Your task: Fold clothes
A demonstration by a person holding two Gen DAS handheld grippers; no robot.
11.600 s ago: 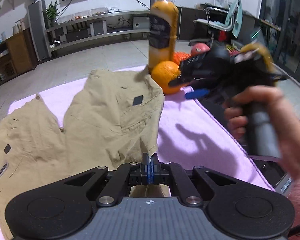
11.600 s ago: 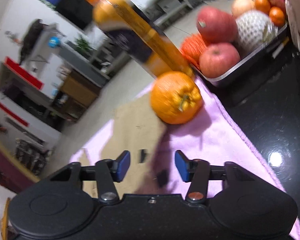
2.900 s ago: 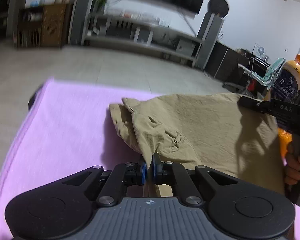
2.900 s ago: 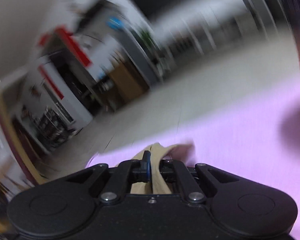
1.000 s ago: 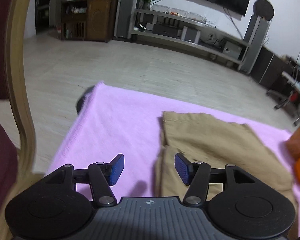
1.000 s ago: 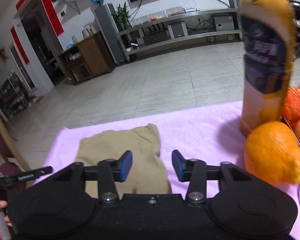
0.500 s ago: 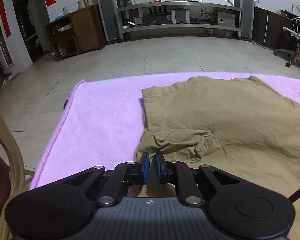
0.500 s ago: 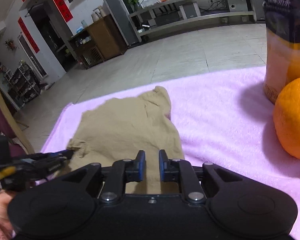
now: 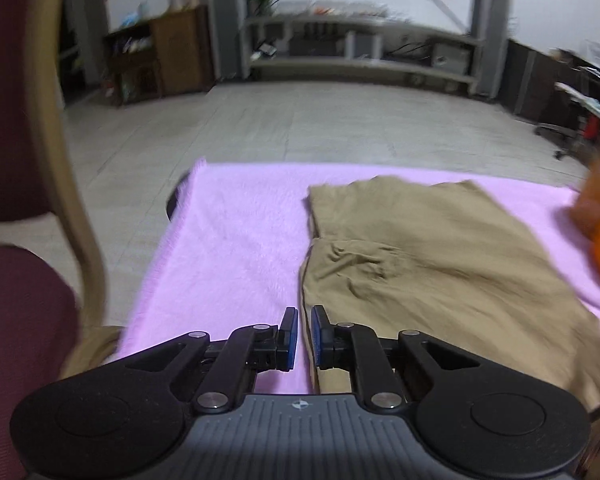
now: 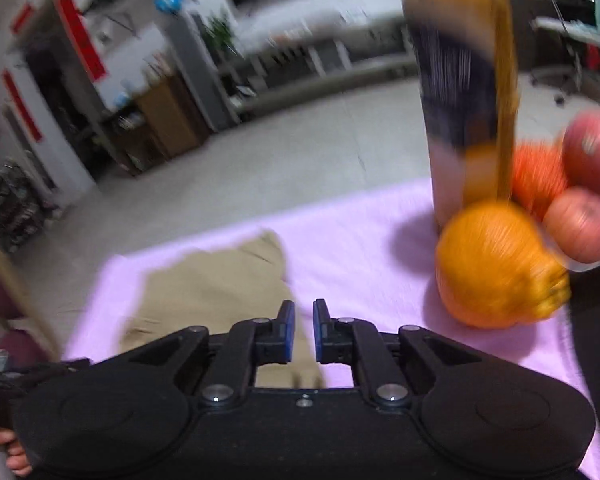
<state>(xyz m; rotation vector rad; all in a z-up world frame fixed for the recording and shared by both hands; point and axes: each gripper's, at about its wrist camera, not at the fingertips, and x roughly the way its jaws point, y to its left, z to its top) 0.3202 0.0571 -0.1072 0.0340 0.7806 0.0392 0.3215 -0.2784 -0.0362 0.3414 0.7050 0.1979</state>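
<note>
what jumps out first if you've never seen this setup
Khaki folded clothes lie on a bright pink towel, filling the middle of the left wrist view. In the right wrist view, a big orange sits at the right on the towel, before a tall orange juice bottle and red apples.

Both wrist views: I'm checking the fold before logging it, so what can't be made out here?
- Shorts: the near edge is hidden behind the left gripper in the left view; whether its narrow gap pinches cloth is unclear.
- Right gripper: same doubt in the right view.
- Bottle: label blurred by motion, cap cut off at the top edge.
- Orange and apples: smeared.
- Towel: right end cut off.
</note>
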